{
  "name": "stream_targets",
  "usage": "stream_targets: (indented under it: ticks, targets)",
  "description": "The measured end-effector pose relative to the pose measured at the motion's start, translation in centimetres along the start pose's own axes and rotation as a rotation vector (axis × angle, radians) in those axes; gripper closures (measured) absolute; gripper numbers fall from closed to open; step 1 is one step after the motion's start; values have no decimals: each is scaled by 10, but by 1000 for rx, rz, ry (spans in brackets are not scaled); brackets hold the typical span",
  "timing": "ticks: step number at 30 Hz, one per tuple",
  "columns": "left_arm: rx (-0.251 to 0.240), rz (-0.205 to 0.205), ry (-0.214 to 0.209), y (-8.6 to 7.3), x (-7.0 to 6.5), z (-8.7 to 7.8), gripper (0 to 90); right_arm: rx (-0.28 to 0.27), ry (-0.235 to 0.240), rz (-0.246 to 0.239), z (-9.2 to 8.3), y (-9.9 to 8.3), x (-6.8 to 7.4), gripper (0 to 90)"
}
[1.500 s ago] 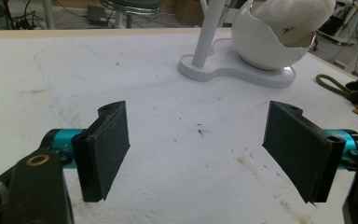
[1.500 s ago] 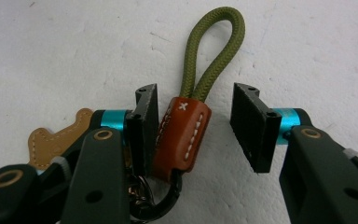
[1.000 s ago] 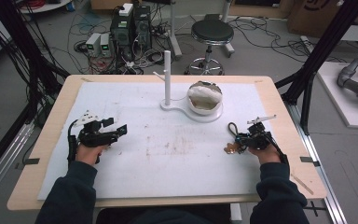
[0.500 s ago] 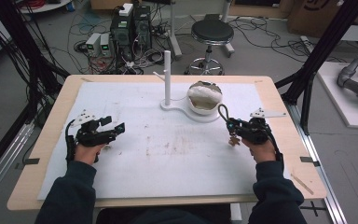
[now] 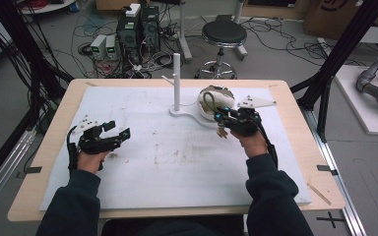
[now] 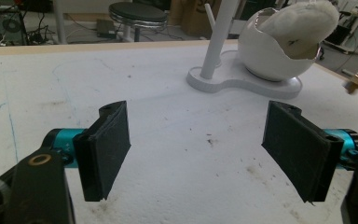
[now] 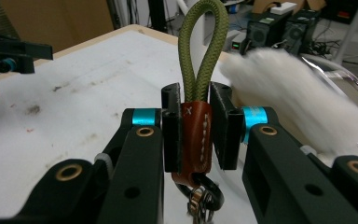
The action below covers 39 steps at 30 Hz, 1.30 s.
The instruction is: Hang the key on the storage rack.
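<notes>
My right gripper [image 7: 196, 128] is shut on a keychain [image 7: 196, 135]: a brown leather tab with an olive cord loop [image 7: 204, 42] above it and metal rings hanging below. In the high view the right gripper [image 5: 225, 118] holds the keychain [image 5: 221, 131] just in front of a white stand [image 5: 187, 109] with an upright peg [image 5: 176, 78] and an egg-shaped bowl [image 5: 216, 101] lined with white fluff. My left gripper [image 5: 120, 134] rests open at the table's left, far from the stand. Between its pads [image 6: 107, 147] lies bare white mat, with the stand [image 6: 242, 81] and bowl [image 6: 275, 51] beyond.
A white mat [image 5: 177, 152] covers the wooden table [image 5: 44, 147]. Behind the table stand a round stool [image 5: 224, 34], computer boxes [image 5: 138, 24] and loose cables on the floor. Black frame posts rise at both sides.
My right gripper has carried the keychain left and forward, from the table's right side up to the bowl. The left gripper has barely moved.
</notes>
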<state>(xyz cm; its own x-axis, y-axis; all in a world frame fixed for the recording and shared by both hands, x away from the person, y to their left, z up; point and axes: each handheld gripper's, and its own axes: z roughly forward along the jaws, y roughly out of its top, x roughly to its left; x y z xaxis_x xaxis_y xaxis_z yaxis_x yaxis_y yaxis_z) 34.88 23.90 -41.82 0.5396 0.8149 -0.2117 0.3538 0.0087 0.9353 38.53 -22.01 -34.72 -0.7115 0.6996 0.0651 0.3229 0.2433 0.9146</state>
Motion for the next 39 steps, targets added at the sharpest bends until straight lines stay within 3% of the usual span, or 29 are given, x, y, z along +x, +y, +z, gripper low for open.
stream_targets:
  ticks: [4, 13, 16, 17, 23, 24, 29, 31, 35, 39]
  targets:
    - [2, 4, 3, 0, 2, -2, 228, -5, 9, -50, 29, 28, 13, 766]
    - [0, -1, 4, 0, 4, -4, 228, -30, 19, -97, 62, 62, 33, 767]
    - [0, -1, 4, 0, 4, -4, 228, -39, 1, -105, 72, 71, 39, 767]
    - [0, -3, 2, 0, 4, -4, 228, -14, -20, -105, 80, 76, 40, 767]
    - [2, -4, 2, 0, 4, -4, 228, 42, -87, -115, 100, 77, 41, 767]
    - [3, -6, 0, 0, 4, -3, 228, 72, -119, -108, 108, 74, 39, 767]
    - [-8, -13, -1, 0, 4, -3, 228, 100, -140, -91, 115, 70, 33, 766]
    - [-11, -11, 2, 0, 5, -4, 228, 104, -117, -72, 117, 68, 30, 757]
    - [-11, -17, 2, 0, 5, -5, 228, 83, -108, -53, 111, 63, 25, 604]
    - [-8, -13, 2, 0, 5, -5, 228, 96, -104, -37, 103, 62, 19, 511]
